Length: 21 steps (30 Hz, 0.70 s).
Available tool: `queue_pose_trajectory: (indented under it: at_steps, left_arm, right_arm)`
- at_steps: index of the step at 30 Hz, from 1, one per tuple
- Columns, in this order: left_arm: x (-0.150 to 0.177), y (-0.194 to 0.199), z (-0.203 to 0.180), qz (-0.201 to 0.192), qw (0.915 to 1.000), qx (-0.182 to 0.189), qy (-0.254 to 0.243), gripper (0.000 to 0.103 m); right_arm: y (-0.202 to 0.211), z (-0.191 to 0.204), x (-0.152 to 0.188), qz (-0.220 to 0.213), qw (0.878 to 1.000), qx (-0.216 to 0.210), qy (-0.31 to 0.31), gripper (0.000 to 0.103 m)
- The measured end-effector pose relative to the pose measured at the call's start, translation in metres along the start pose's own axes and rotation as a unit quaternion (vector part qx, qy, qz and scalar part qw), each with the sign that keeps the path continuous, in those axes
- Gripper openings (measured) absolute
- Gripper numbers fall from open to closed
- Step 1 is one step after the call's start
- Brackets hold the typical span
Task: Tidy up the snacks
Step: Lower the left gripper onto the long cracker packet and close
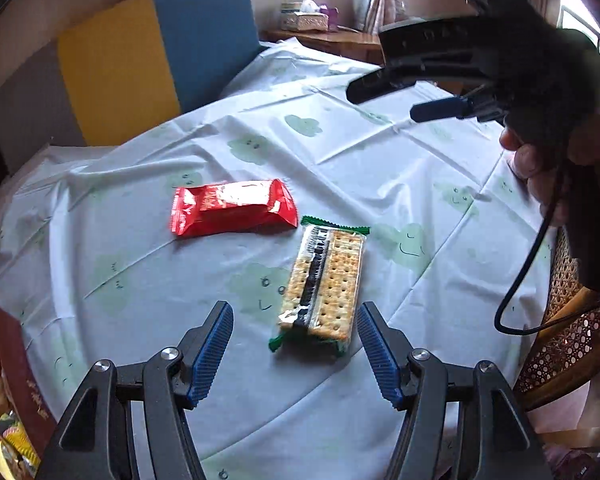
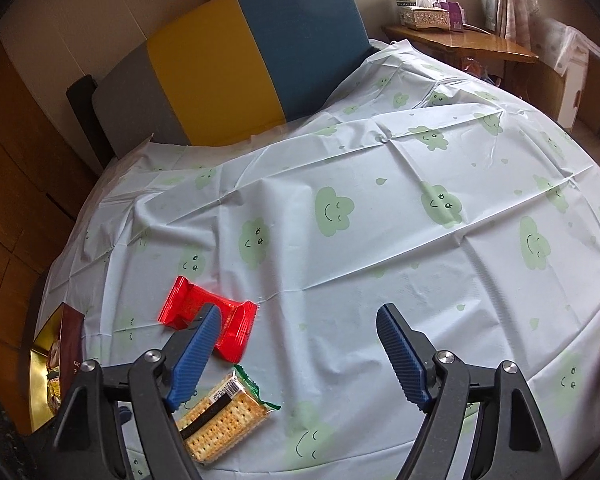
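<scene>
Desk (image 2: pixel 380 216) covered in pale cloud-print cloth, yellow-blue panel (image 2: pixel 256 52) behind, wooden side table (image 2: pixel 460 42) by the curtains. Box (image 1: pixel 16 384) at left edge cut off, contents unclear. Cracker pack (image 1: pixel 324 280) lies just ahead of the left hand-held gripper (image 1: pixel 296 344), jaws spread, not touching. Red packet (image 1: pixel 232 208) just beyond. Right hand-held gripper (image 2: pixel 296 344) spread, empty, both snacks to its left.

The left tool (image 1: pixel 296 354) points steeply down, its jaws spread wide with nothing pressed between the blue pads. The right tool (image 2: pixel 296 360) also tilts down, jaws apart and empty. In the left view the right tool shows at the far right, gripped by a hand (image 1: pixel 540 164), with a black cable hanging below it.
</scene>
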<state>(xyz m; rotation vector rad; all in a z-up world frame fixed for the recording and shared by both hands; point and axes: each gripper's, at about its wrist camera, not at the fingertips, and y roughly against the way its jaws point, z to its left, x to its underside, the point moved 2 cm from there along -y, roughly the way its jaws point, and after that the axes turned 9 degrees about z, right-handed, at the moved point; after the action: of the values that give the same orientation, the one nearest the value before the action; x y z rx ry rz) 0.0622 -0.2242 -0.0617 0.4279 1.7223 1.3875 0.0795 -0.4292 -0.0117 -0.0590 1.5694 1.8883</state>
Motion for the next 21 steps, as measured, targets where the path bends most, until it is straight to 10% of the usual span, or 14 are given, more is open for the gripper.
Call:
queue_pose_trajectory:
  at_steps: [9, 14, 21]
  left_arm:
    - [-0.023, -0.052, -0.01, 0.037, 0.9991, 0.013, -0.014, 0.065]
    - [-0.009, -0.041, -0.002, 0.012, 0.9994, 0.028, 0.018, 0.048]
    - [0.041, -0.009, 0.027, -0.02, 0.9942, -0.035, 0.1, 0.048]
  right_arm:
    - [-0.003, -0.005, -0.005, 0.006, 1.0, -0.006, -0.009, 0.081]
    - [-0.005, -0.004, -0.004, 0.008, 1.0, 0.0, -0.004, 0.081]
    - [-0.015, 0.004, 0.001, 0.03, 0.999, 0.013, 0.021, 0.081]
